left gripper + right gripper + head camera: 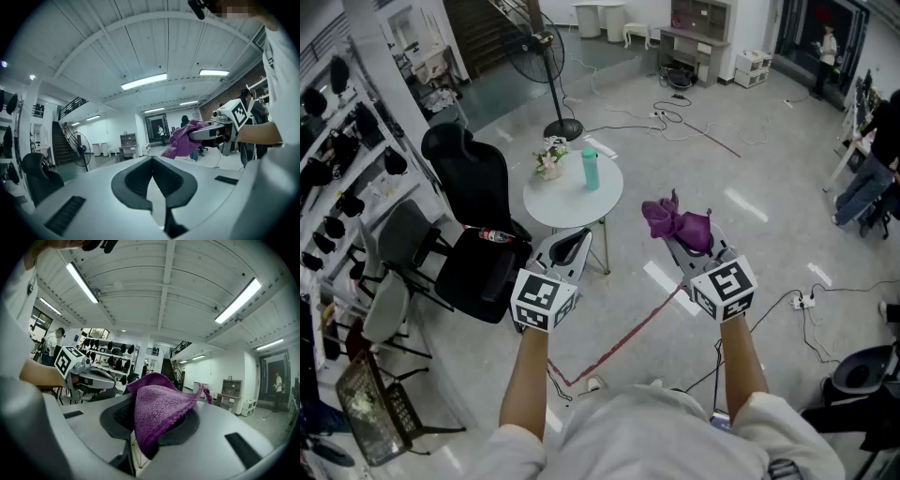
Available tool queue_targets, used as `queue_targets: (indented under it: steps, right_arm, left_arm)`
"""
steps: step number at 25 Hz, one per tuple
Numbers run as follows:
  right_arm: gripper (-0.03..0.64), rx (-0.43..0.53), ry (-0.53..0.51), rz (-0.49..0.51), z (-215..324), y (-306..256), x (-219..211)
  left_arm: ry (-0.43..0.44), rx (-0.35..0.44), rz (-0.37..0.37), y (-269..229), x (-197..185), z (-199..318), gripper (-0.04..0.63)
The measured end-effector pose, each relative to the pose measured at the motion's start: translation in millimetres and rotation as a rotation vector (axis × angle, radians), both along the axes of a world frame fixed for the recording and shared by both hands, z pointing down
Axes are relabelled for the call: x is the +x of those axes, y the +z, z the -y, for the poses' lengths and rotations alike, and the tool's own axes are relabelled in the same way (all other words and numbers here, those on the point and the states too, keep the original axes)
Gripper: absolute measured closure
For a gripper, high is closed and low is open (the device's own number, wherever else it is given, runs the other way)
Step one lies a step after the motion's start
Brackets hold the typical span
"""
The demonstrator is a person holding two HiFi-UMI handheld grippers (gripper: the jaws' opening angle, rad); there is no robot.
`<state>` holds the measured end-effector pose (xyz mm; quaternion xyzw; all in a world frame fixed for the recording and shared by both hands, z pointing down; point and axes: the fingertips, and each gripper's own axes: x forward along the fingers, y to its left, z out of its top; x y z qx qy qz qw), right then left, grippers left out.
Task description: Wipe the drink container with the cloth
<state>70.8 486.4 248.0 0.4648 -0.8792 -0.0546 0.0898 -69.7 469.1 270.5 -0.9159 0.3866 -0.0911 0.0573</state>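
Note:
A teal drink container [591, 169] stands upright on a small round white table [567, 202], beyond both grippers. My left gripper [570, 247] hovers above the table's near edge, its jaws shut with nothing between them [152, 176]. My right gripper [686, 236] is held up to the right of the table, shut on a purple cloth [677, 222] that bunches over its tip. In the right gripper view the cloth [157, 411] drapes over the jaws and hides the fingertips. The left gripper view shows the cloth [183, 139] and the right gripper off to the right.
A small flower arrangement [549, 157] sits on the table left of the container. A black office chair [478, 230] stands left of the table, a standing fan [546, 66] behind it. Shelves [337, 159] line the left wall. Red tape [628, 336] and cables cross the floor.

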Motion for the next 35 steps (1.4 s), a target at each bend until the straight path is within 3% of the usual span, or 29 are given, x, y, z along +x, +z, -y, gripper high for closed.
queue_targets:
  steps: [7, 14, 18, 23, 32, 35]
  right_arm:
    - [0.511, -0.007, -0.007, 0.067, 24.2, 5.4, 48.9]
    - [0.509, -0.032, -0.047, 0.065, 69.0, 28.0, 49.7]
    - [0.509, -0.032, -0.056, 0.079, 135.7, 26.3, 51.0]
    - [0.508, -0.036, -0.037, 0.079, 242.5, 35.7, 22.4]
    - [0.506, -0.058, 0.01, 0.11, 420.6, 20.1, -27.5]
    - [0.506, -0.091, 0.012, 0.131, 464.1, 31.5, -38.8]
  left_arm:
    - [-0.034, 0.0, -0.007, 9.0, 36.1, 23.6, 0.584]
    - [-0.104, -0.041, -0.012, 36.0, 25.5, 64.3, 0.584]
    - [-0.101, -0.039, -0.004, 35.8, 31.7, 132.5, 0.584]
    - [-0.085, -0.024, 0.019, 47.2, 4.1, 243.8, 0.584]
    - [-0.005, -0.065, 0.005, 45.1, -35.4, 431.6, 0.584]
    - [0.035, -0.117, -0.003, 61.2, -37.7, 474.0, 0.584]
